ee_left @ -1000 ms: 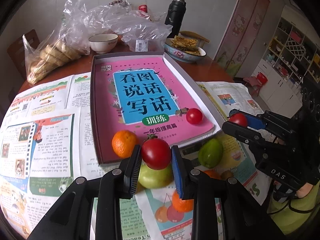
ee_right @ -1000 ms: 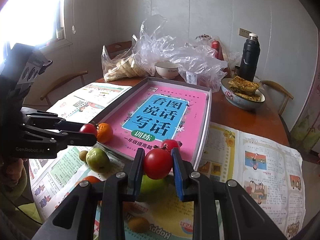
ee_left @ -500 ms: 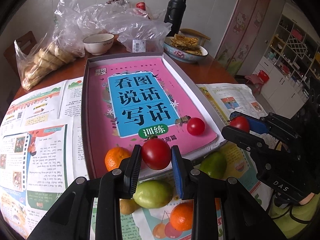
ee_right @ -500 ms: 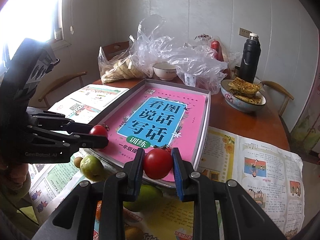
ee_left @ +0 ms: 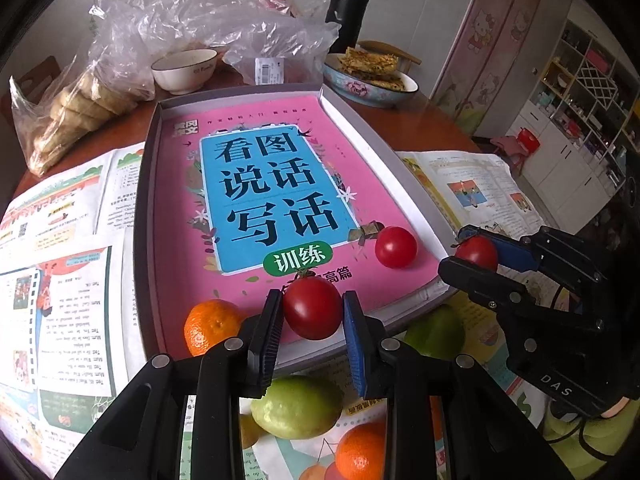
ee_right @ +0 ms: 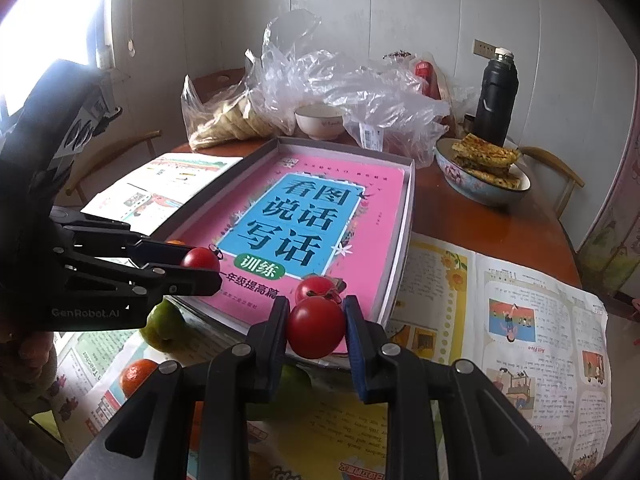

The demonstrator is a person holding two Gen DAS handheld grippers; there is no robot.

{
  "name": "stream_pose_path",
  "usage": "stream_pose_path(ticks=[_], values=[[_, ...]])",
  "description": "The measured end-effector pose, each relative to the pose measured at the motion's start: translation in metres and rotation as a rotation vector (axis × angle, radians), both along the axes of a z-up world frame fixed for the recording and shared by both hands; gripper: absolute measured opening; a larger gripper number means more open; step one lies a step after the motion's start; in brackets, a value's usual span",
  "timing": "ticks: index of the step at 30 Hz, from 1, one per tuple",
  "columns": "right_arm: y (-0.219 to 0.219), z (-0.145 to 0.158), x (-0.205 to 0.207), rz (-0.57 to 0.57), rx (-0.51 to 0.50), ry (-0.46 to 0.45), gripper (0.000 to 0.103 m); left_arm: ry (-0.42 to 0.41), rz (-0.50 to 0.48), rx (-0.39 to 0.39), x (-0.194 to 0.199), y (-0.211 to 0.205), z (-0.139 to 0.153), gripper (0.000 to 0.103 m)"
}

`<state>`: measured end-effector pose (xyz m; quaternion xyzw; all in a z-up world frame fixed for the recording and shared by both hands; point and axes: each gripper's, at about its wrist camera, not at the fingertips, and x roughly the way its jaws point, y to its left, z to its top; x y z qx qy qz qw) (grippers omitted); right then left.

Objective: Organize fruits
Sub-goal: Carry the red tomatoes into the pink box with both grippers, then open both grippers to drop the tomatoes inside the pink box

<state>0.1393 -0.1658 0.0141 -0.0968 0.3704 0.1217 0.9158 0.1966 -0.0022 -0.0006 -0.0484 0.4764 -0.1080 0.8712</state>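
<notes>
My left gripper (ee_left: 312, 314) is shut on a red tomato (ee_left: 312, 307) above the near edge of a grey tray (ee_left: 141, 216). A pink book (ee_left: 176, 216) fills the tray, and a loose tomato (ee_left: 395, 247) rests on its near right part. My right gripper (ee_right: 316, 334) is shut on another red tomato (ee_right: 316, 332), just in front of that loose tomato (ee_right: 314, 287). An orange (ee_left: 208, 326) sits at the tray's near left corner. Two green fruits (ee_left: 298, 406) (ee_left: 436, 336) and a second orange (ee_left: 360, 456) lie on newspaper below the grippers.
Behind the tray stand plastic bags (ee_left: 224, 20), a white bowl (ee_left: 184, 70), a dish of flatbread (ee_left: 370, 80) and a black flask (ee_left: 348, 8). Newspapers (ee_right: 520, 320) cover the round wooden table. Chairs stand around it, and shelves are at the far right.
Both grippers have come forward and a little lower toward the tray, each still holding its tomato. The fruits on the newspaper have slid toward the bottom of the left wrist view.
</notes>
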Motion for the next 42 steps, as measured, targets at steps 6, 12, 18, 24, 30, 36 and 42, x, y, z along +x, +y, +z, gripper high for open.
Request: stream_pose_path(ticks=[6,12,18,24,30,36,42], values=[[0.001,-0.007,0.004,-0.003,-0.01,0.019,0.027,0.019,0.005,0.001,0.006,-0.001,-0.008,0.03],[0.003,-0.012,0.006,-0.008,-0.031,0.034,0.027,0.033,0.001,0.003,0.01,-0.003,-0.014,0.03],[0.004,-0.016,0.008,-0.014,-0.04,0.048,0.028,0.042,-0.005,-0.002,0.012,-0.003,-0.018,0.03],[0.003,-0.017,0.009,-0.022,-0.045,0.056,0.028,0.046,-0.007,0.001,0.015,-0.004,-0.021,0.03],[0.001,-0.018,0.01,-0.038,-0.045,0.062,0.028,0.046,-0.009,0.004,0.016,-0.005,-0.021,0.03],[-0.002,-0.018,0.01,-0.042,-0.032,0.067,0.028,0.049,-0.009,0.005,0.017,-0.006,-0.021,0.03],[-0.003,-0.018,0.009,-0.041,-0.019,0.067,0.028,0.05,-0.007,0.005,0.017,-0.006,-0.021,0.03]])
